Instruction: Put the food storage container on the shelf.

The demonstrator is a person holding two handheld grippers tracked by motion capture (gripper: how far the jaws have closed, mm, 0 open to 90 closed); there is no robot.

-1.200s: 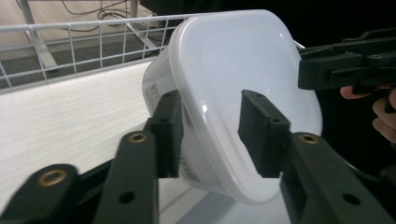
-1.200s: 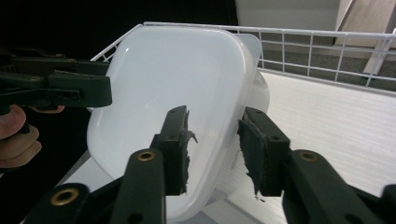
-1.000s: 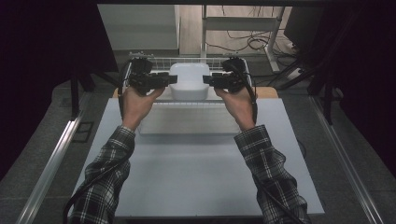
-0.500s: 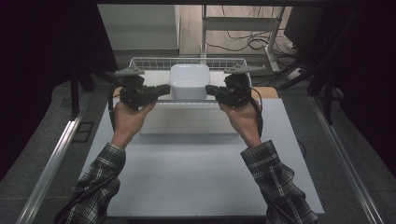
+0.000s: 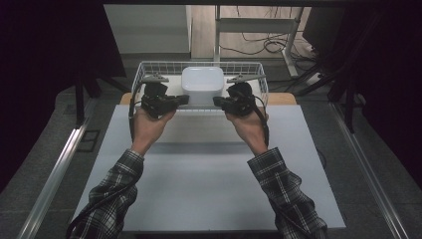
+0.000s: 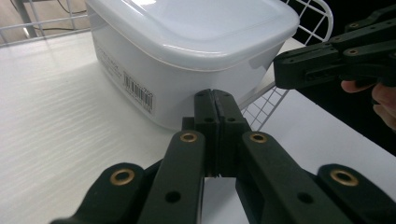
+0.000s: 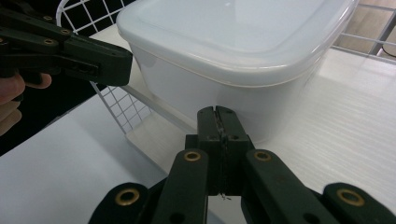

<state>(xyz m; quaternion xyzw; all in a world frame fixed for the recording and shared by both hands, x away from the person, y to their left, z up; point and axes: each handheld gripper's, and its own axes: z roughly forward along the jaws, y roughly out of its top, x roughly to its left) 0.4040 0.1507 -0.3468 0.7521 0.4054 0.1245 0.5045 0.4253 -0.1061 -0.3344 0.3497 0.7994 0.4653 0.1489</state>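
Both grippers have pushed farther toward the table's far edge, carrying the white lidded container [image 5: 202, 85] into the wire basket [image 5: 259, 78]. The left gripper [image 5: 182, 100] and right gripper [image 5: 219, 101] press its sides with jaws closed on nothing, so the placement looks nearly finished.

This looks like a lab or test bay set up for recording, not a home. Ahead of the left gripper [image 5: 183, 101] and right gripper [image 5: 219, 102], beyond the white table [image 5: 209, 184], loose cables [image 5: 263, 46] lie on the floor beside a metal stand leg [image 5: 217, 35]. Dark curtains [image 5: 50, 59] hang off to both sides, and aluminium rails [image 5: 54, 169] run alongside the table.
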